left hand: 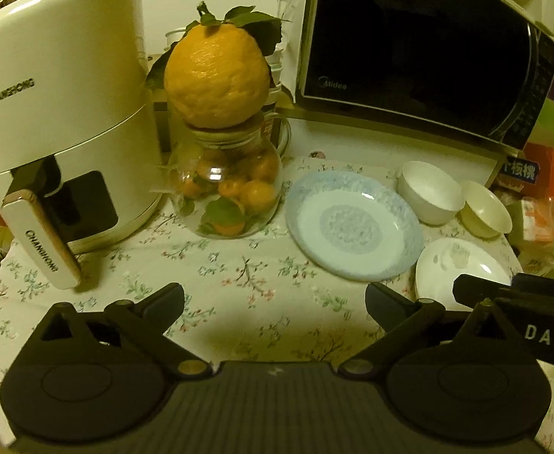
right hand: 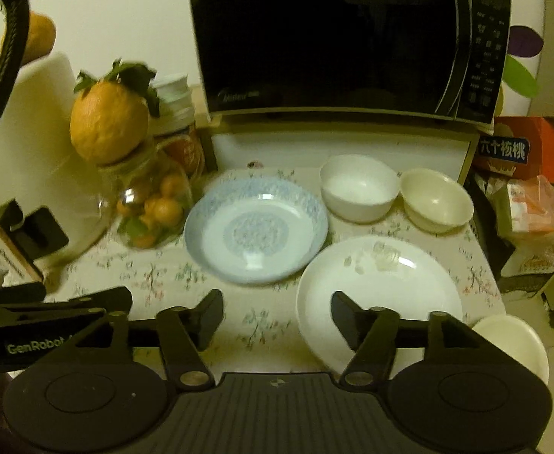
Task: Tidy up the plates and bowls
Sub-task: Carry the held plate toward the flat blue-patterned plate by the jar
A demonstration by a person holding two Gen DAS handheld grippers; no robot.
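On the floral tablecloth (left hand: pixel 216 265) lies a blue patterned plate (left hand: pixel 354 223) (right hand: pixel 256 227). To its right, nearer me, is a plain white plate (left hand: pixel 462 268) (right hand: pixel 379 287). Behind them stand a white bowl (left hand: pixel 430 191) (right hand: pixel 358 187) and a cream bowl (left hand: pixel 485 208) (right hand: pixel 436 200), side by side. My left gripper (left hand: pixel 275 302) is open over bare cloth, short of the blue plate, holding nothing. My right gripper (right hand: pixel 277 314) is open too, its right finger over the white plate's near rim, nothing between its fingers. Another white dish (right hand: pixel 511 340) shows at the table's right front corner.
A white air fryer (left hand: pixel 57 113) stands at the left. Beside it is a glass jar of small oranges (left hand: pixel 227 189) with a big citrus fruit (left hand: pixel 216 75) on top. A black microwave (right hand: pixel 337 38) sits on a raised shelf behind. Boxes and packets (right hand: pixel 523 147) crowd the right edge.
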